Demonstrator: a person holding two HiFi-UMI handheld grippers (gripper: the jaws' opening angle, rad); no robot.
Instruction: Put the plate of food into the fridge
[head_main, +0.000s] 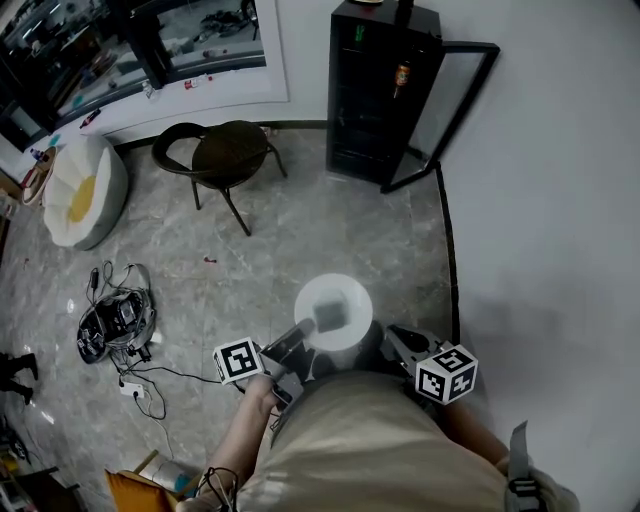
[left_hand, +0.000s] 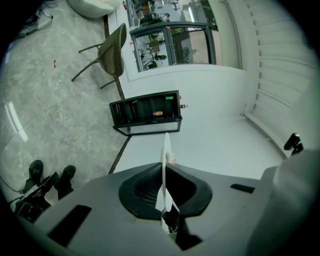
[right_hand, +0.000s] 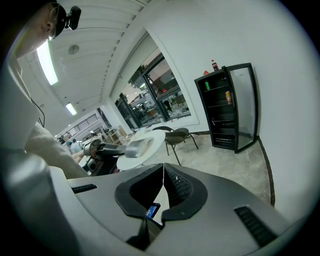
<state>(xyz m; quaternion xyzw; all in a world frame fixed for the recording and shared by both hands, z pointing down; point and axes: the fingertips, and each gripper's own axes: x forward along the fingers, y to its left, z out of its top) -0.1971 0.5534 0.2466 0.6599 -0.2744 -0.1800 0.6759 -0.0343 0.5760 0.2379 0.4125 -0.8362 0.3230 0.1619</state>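
The left tool (left_hand: 164, 172) is clamping the rim of the white plate (left_hand: 166, 145), which is projecting edge-on ahead of its jaws and carrying food (head_main: 328, 312). The right tool (right_hand: 162, 175) is sitting closed and empty beside the plate. The open fridge (head_main: 385, 90) is standing well ahead.

Plate (head_main: 345, 288) white; fridge (head_main: 385, 90) blk; floor (head_main: 330, 230) grey marbled; chair (head_main: 228, 150) dk.
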